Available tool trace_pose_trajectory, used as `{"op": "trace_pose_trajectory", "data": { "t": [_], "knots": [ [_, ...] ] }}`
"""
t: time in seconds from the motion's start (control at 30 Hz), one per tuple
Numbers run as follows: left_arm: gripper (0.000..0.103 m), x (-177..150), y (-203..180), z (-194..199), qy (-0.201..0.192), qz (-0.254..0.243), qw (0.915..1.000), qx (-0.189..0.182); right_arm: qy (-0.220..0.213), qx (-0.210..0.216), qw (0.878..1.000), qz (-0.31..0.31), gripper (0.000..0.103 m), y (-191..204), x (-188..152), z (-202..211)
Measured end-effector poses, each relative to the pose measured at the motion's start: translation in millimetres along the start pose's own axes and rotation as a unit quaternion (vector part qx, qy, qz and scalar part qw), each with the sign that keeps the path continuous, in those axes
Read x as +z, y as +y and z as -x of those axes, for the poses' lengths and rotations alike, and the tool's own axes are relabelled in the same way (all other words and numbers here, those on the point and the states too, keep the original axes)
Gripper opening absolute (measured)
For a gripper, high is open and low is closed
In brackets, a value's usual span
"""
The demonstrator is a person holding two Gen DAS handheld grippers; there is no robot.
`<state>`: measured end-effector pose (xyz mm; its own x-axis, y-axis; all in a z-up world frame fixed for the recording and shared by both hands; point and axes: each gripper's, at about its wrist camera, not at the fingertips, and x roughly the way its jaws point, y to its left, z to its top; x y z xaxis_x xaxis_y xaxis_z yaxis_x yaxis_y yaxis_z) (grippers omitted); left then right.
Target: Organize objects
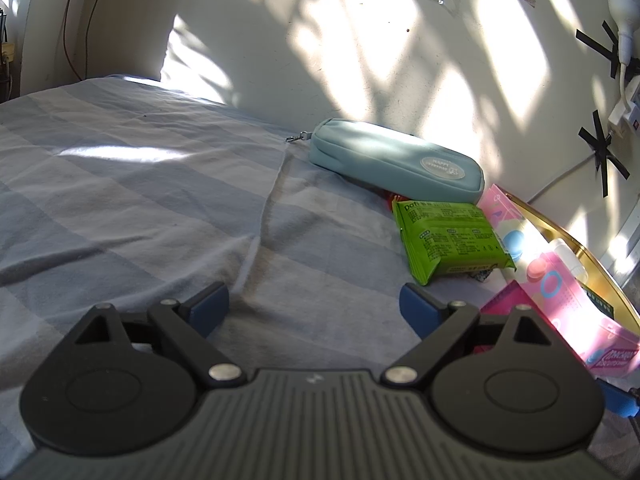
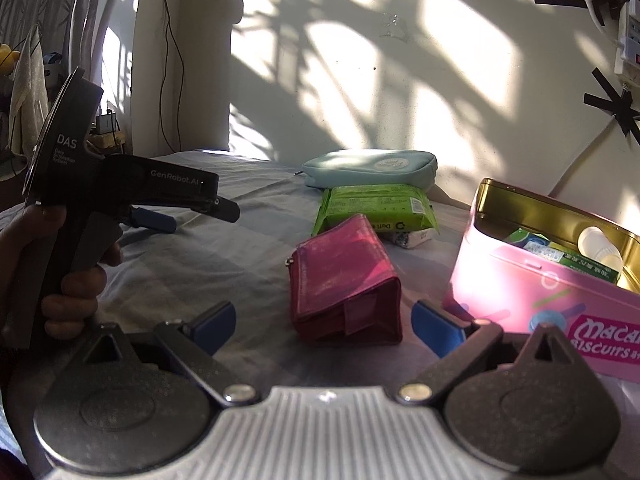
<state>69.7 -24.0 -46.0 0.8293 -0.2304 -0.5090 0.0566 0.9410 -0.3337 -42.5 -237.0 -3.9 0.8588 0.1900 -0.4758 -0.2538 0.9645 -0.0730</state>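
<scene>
Both grippers spread wide and empty over the blue checked bedsheet [image 1: 140, 184].

The right gripper [image 2: 324, 326] stands wide open, holding nothing; the red wallet [image 2: 344, 280] lies on the sheet just ahead at 12 o'clock, between its fingers but untouched. The pink biscuit tin [image 2: 560, 300] sits at 2 o'clock, the green packet [image 2: 372, 208] beyond. The left gripper [image 1: 314, 304] gapes over bare sheet, the teal pouch [image 1: 396, 160] at 1 o'clock.
</scene>
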Motion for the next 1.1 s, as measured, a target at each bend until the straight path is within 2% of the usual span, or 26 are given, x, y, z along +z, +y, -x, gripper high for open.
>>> {"op": "trace_pose_trajectory", "data": {
  "t": [0.27,0.8,1.1],
  "knots": [
    [0.094,-0.1,0.1,0.3,0.0,0.0,1.0,0.0,-0.001,-0.007,1.0,0.015,0.099,3.3,0.9,-1.6],
    [0.094,-0.4,0.2,0.8,0.0,0.0,1.0,0.0,0.031,-0.012,0.999,0.043,0.101,7.9,8.5,-34.0],
    [0.095,-0.4,0.4,1.3,0.0,0.0,1.0,0.001,0.026,-0.01,0.998,0.06,0.1,9.6,16.2,-44.7]
  ]
}}
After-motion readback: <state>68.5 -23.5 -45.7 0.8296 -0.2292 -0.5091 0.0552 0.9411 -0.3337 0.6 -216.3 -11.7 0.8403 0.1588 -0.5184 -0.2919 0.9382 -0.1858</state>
